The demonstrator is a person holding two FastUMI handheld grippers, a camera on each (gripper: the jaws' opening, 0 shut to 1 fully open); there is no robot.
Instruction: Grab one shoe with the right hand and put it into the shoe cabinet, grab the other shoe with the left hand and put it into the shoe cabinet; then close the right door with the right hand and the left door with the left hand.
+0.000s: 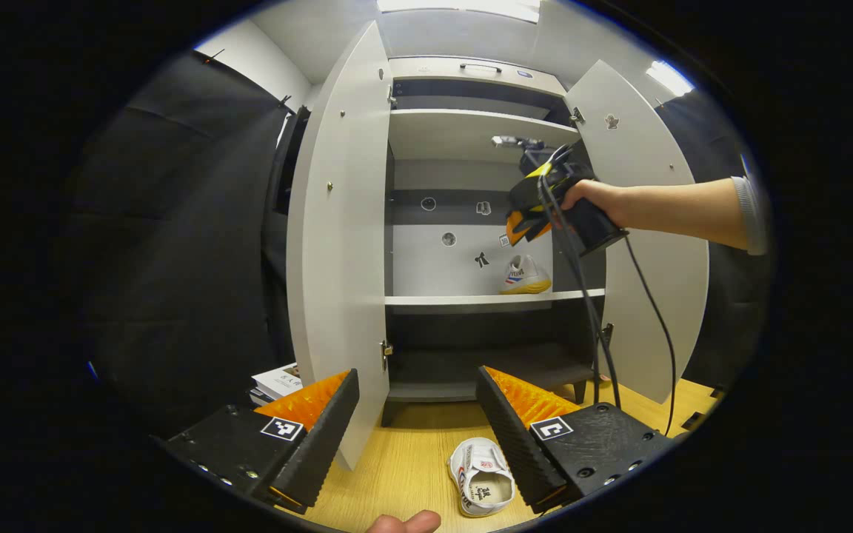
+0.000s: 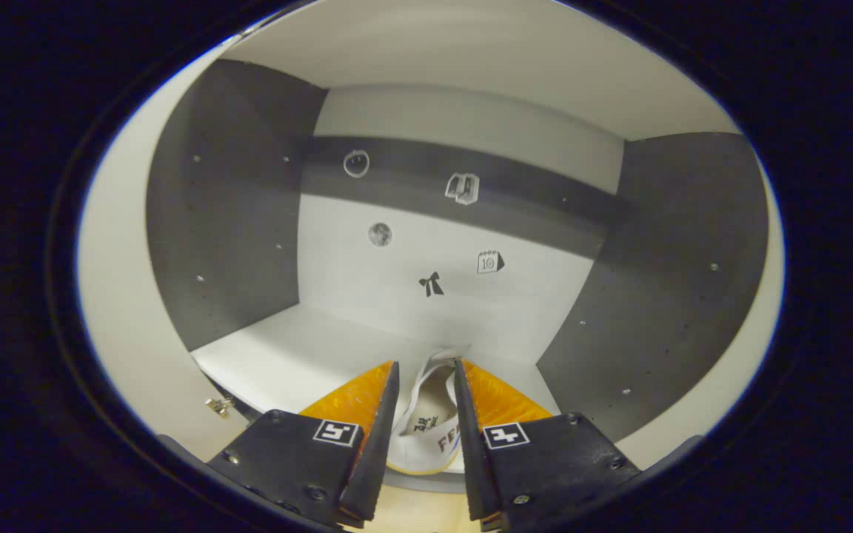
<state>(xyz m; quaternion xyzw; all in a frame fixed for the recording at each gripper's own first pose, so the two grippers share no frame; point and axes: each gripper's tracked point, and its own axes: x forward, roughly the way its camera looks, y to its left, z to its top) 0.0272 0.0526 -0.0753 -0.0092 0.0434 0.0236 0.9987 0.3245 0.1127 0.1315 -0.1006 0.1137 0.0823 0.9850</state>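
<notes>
Now we back the right gripper (image 2: 420, 403) straight off the first shoe (image 2: 426, 429) on the cabinet shelf (image 2: 286, 355), its fingers barely apart around it; the left gripper (image 1: 417, 426), spread wide, hovers above the second shoe (image 1: 482, 485) on the floor (image 1: 404, 459).

Glowing white at the top of the left gripper view, two ceiling light panels (image 1: 463, 7), the brightest parts blowing out to glare. Lighting the open cabinet doors (image 1: 341, 244) evenly, leaving the lowest compartment (image 1: 486, 355) sinking into shadow. Bending straight door edges into curves near the rim, as a fisheye does. Staying sharp through the middle, softening slightly toward the edges. In the right gripper view, dimmer inside the cabinet: pale back wall (image 2: 434, 296) catching soft light, grey side panels (image 2: 234, 200) darkening, faint shadow gathering around the shoe (image 2: 426, 429) on the shelf (image 2: 293, 355).
</notes>
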